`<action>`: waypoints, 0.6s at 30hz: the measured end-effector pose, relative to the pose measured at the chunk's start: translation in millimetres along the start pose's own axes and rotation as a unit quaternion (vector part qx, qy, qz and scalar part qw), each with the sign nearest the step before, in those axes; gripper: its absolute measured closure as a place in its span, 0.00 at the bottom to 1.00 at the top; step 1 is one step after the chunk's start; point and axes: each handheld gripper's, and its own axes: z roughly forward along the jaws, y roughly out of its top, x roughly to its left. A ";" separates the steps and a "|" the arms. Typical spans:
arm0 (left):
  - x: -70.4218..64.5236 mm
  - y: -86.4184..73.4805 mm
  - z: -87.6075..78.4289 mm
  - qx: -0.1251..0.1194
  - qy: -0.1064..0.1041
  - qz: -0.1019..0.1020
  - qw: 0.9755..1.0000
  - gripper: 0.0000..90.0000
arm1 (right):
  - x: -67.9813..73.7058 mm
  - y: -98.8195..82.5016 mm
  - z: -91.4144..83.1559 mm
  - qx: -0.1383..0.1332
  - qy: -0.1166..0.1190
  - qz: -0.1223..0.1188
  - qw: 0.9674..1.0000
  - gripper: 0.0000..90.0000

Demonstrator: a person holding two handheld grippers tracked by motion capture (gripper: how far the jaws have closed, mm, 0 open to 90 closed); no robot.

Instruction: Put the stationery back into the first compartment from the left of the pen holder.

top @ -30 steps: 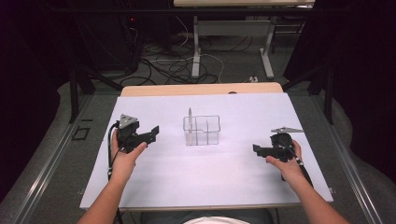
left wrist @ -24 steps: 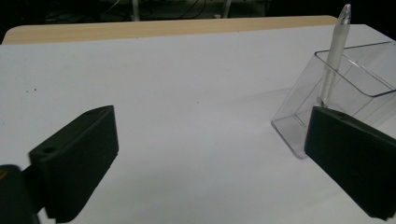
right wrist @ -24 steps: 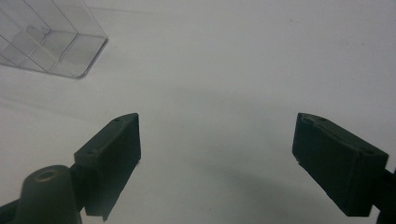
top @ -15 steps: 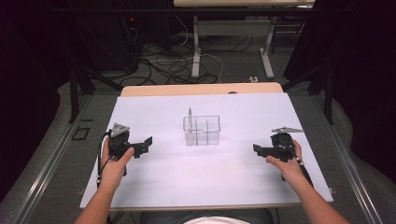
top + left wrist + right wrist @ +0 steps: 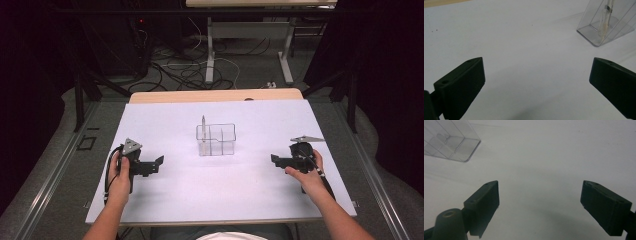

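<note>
On either side of the box (image 5: 216, 140) we rest both grippers (image 5: 156, 164) (image 5: 278, 160), jaws spread and empty, pen (image 5: 203, 131) parked upright inside.

- Overhead light is falling evenly on the white table sheet (image 5: 250, 195) in the high view, making it the brightest area; the room around it is sinking into near black at both sides and the top
- The floor behind the table is showing dimly, with cables just readable
- The high view is looking soft and slightly grainy; fine detail on the clear organizer (image 5: 216, 140) is blurring into the sheet
- In the left gripper view the near black jaws are reading as flat dark shapes, slightly soft; a broad faint shadow is spreading beneath them
- In the right gripper view the sheet is greying toward the bottom; the organizer's walls are catching pale reflections
</note>
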 end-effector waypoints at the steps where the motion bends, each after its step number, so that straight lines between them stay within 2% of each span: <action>1: 0.6 -0.5 0.4 0.001 0.000 -0.002 1.000 0.00 | 0.1 0.0 -0.1 0.000 0.000 0.001 1.000 0.17; 3: 2.0 -1.2 1.1 0.003 0.000 -0.006 1.000 0.00 | 0.1 -0.1 0.0 0.000 0.001 0.000 1.000 0.17; 9: 7.8 -5.3 5.9 0.007 -0.006 -0.041 0.999 0.00 | 0.7 -0.1 1.4 0.001 0.001 0.000 1.000 0.17; 18: 12.2 -8.6 7.8 0.017 0.001 -0.054 0.998 0.00 | 1.2 0.4 2.8 0.004 0.003 -0.002 1.000 0.17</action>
